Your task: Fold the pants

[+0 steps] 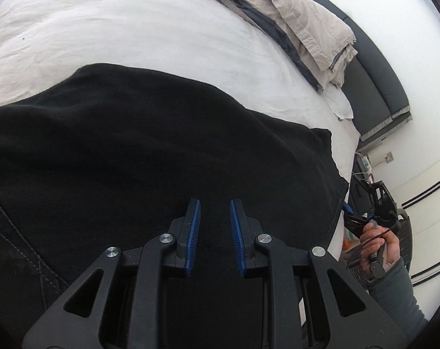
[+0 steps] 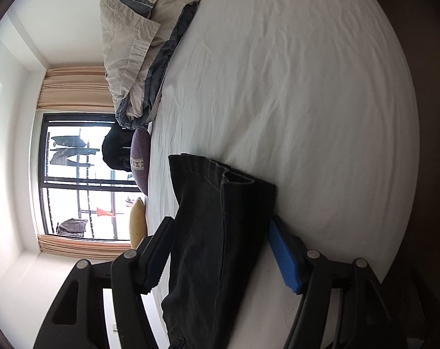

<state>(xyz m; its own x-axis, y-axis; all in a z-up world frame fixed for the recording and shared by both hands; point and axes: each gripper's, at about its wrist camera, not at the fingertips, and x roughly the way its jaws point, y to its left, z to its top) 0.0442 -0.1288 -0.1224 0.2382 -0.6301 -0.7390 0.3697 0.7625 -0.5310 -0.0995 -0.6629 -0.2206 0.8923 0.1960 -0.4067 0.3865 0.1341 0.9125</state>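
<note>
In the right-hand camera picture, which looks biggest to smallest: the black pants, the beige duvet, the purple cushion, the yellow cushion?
1. Pants, though they are nearest the camera, which inflates them.
2. Duvet, close behind.
3. Purple cushion.
4. Yellow cushion, partly hidden by the gripper's finger.
</note>
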